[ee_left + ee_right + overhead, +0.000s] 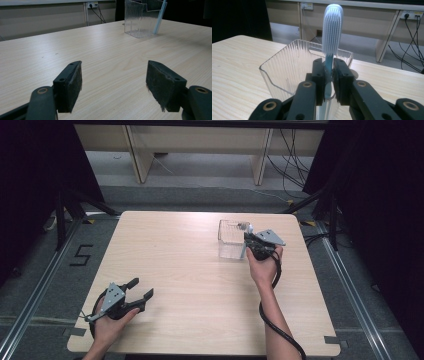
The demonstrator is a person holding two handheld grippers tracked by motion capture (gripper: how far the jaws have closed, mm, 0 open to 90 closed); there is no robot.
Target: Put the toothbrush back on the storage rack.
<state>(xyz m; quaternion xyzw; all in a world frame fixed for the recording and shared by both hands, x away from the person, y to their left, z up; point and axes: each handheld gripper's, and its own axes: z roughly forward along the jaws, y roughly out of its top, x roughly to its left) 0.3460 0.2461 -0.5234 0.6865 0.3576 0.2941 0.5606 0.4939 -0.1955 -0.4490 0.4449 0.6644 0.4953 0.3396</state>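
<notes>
where the right gripper (328, 82) sits at the clear ribbed box (287, 67), its two black jaws stand close together either side of a blue toothbrush (332, 27), handle between the pads; gap looks very slight, can't tell if the pads are actually pressing. brush stands near upright, pale bristled head well above the box rim, blue neck running down between the jaws, lower handle seen through the box's near wall. high view: right gripper (257, 246) is at the box's (231, 237) near-right corner, grey three-cornered plate on top, right hand (264, 265) behind it, black cable looping back along the forearm toward the table's near edge

left gripper (113, 82): jaws wide apart, nothing between them, bare tabletop (100, 50) under the gap. high view puts it (141, 290) well apart from the box, toward the near-left corner of the table (175, 255), left hand (110, 317) around its body, jaws pointing roughly toward the box. from its camera the box (140, 20) is far off, upper right, with the toothbrush handle (160, 17) leaning on the box's right side, foot on or just at the table beside the box wall, can't tell which

box itself: transparent, vertical ribs, stepped rim, standing on the light wood table in its far-right part. beyond the box: grey floor, pale furniture legs, wall sockets with black cables
</notes>
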